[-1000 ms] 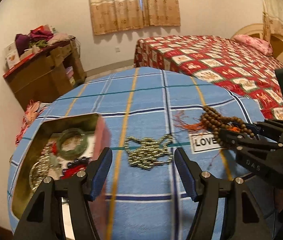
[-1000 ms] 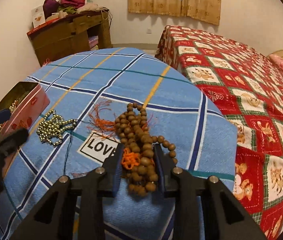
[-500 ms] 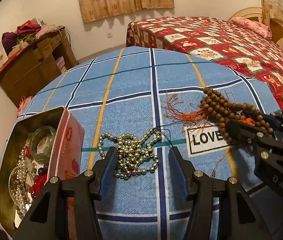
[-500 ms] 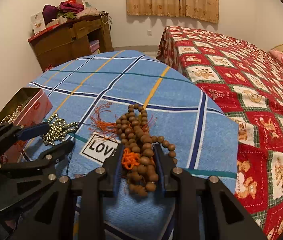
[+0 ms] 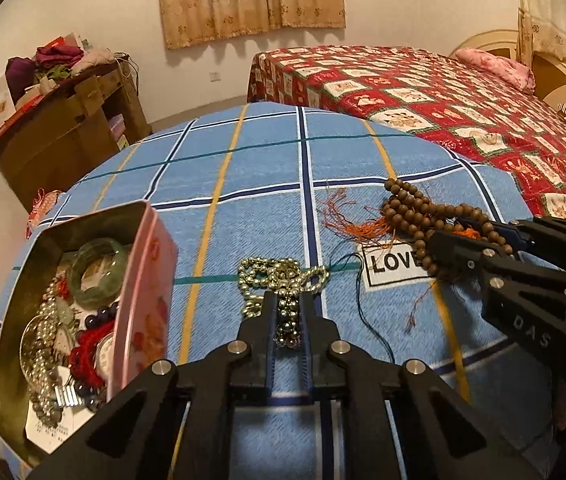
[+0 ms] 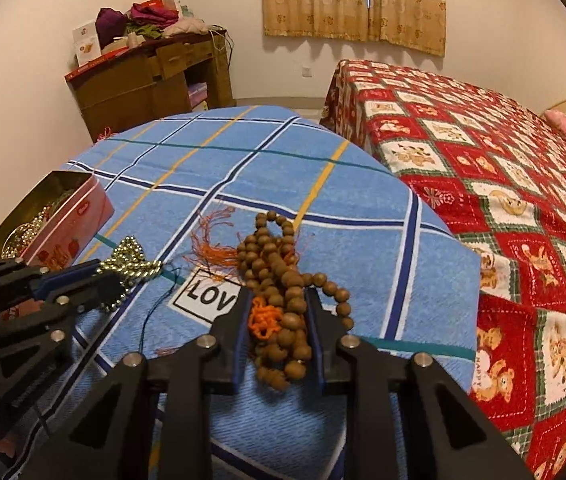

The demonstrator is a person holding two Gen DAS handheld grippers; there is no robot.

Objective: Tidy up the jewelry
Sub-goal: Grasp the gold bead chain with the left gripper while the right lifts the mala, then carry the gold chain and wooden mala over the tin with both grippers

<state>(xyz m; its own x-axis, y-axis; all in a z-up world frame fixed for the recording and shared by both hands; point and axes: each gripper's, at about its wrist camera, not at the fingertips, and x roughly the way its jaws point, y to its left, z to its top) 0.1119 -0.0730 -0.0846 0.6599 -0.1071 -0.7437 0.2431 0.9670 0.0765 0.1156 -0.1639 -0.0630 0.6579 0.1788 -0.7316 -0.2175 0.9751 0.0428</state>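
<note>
My left gripper (image 5: 287, 304) is shut on a gold bead chain (image 5: 279, 276) that lies on the blue checked tablecloth (image 5: 251, 184); the chain also shows in the right wrist view (image 6: 131, 262). My right gripper (image 6: 277, 298) is shut on a brown wooden bead string (image 6: 275, 264) with an orange tassel (image 6: 211, 252); it also shows in the left wrist view (image 5: 415, 212). An open pink tin (image 5: 147, 280) at the left holds a green bangle (image 5: 99, 272), pearls and red beads.
A bed with a red patchwork quilt (image 6: 503, 184) stands right of the round table. A wooden desk (image 6: 151, 80) piled with clothes stands at the far wall. A "LOVE" patch (image 5: 391, 266) sits between the two grippers.
My left gripper moved forward and closed on the gold bead chain. The right gripper stays shut on the wooden beads in the same place.
</note>
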